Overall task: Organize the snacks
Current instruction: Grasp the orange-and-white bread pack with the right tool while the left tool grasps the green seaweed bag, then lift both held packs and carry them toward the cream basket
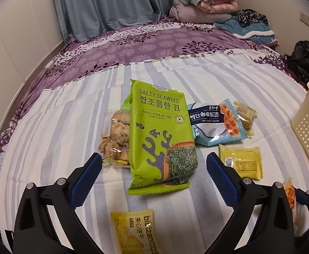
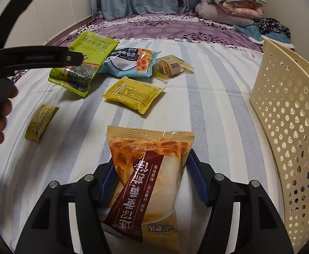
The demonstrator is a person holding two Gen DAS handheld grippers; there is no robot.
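Right hand-held gripper [image 2: 149,182] angled down, pads round orange waffle pkt [image 2: 148,169]

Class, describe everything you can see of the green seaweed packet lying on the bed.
The green seaweed packet is a flat, glossy plastic pouch with crimped ends, printed "SALTY SEAWEED", Korean lettering, fish, a seaweed plant and a seaweed sheet. It lies face up on the striped sheet, overlapping a clear bag of biscuits on one side, near a blue waffle packet on the other. The open left claw hangs above its near end.

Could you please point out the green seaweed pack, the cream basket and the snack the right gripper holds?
green seaweed pack [image 1: 160,131]: left wrist view, front panel.
cream basket [image 2: 289,114]: right wrist view, perforated wall.
orange waffle snack [image 2: 148,169]: right wrist view, wrapper middle.
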